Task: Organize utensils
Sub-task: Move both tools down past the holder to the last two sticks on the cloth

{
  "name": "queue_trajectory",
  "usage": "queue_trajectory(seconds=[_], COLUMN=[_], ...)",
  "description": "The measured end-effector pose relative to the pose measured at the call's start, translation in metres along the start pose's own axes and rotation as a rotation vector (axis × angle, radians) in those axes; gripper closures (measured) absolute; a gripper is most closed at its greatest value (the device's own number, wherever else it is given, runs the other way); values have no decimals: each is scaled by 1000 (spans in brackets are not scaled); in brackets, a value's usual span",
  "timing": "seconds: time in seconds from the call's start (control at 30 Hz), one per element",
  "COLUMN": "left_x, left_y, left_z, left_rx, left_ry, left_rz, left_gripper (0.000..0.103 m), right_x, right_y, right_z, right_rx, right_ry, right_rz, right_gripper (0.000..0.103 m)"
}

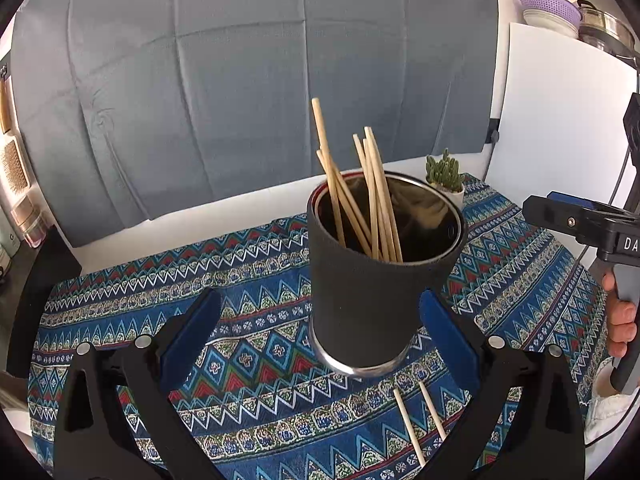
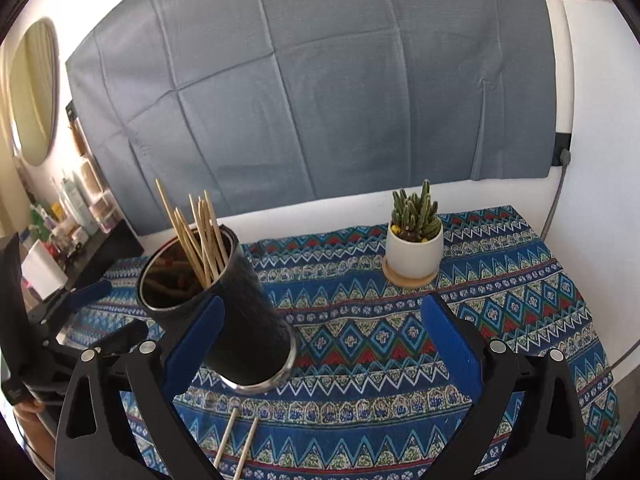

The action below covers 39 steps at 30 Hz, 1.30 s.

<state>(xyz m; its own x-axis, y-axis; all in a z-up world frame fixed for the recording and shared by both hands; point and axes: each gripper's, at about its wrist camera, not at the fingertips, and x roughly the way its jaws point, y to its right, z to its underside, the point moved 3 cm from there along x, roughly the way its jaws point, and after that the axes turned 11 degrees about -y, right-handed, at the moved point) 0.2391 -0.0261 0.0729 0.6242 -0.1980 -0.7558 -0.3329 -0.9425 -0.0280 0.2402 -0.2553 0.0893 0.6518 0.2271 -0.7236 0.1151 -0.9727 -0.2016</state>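
Inspection finds a dark cup (image 1: 372, 280) with a metal rim standing upright on the surface, which is covered by a patterned blue cloth (image 1: 248, 280). Several wooden chopsticks (image 1: 360, 196) stand in the cup, leaning against its inner wall with their upper ends fanned above the rim. Two loose chopsticks (image 1: 420, 420) lie on the cloth just in front of the cup's base, side by side and apart from it; these appear to be the items not yet put away. The left gripper (image 1: 320, 328) has its jaws spread wide, empty, and lined up toward the cup, with the right-hand pad close beside the cup wall; contact cannot be confirmed. The position suggests readiness to steady the cup or to drop toward the loose pair. The right gripper (image 2: 320, 332) likewise has its jaws spread and holds nothing; its left pad overlaps the cup in the right wrist view, with open cloth between the jaws. A hand (image 1: 622, 320) on that tool's grip shows at the edge of the left wrist view. A small cactus in a white pot (image 2: 414, 248) stands on a wooden coaster toward the back of the surface, well apart from the work. In my judgement the task is mostly done, with one pair outstanding.
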Motion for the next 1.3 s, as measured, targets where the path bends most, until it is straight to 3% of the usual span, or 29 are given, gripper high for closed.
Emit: queue_trajectory(seconds=[0.37,0.67,1.03,1.2,1.3], left_x=[46,67,79,86,86], left_y=[4,19,48,56,56], left_z=[51,79,88,93,94], left_rx=[35,70,122,175,167], left_ry=[-236,-395,-432,-430,-439], left_rz=[18,50,93,22,45], left_gripper=[6,6,6,5,6], right_x=[25,48,50,54,58], right_y=[-10,-23,-55,-69,-75], right_z=[56,114,167,177,182], right_rx=[-25,-89,-254,-291,-333], right_ry=[-149,-330,-393,-400,-412], right_rz=[33,-47,-51,-52,-9], right_gripper=[8,8,8,8,8])
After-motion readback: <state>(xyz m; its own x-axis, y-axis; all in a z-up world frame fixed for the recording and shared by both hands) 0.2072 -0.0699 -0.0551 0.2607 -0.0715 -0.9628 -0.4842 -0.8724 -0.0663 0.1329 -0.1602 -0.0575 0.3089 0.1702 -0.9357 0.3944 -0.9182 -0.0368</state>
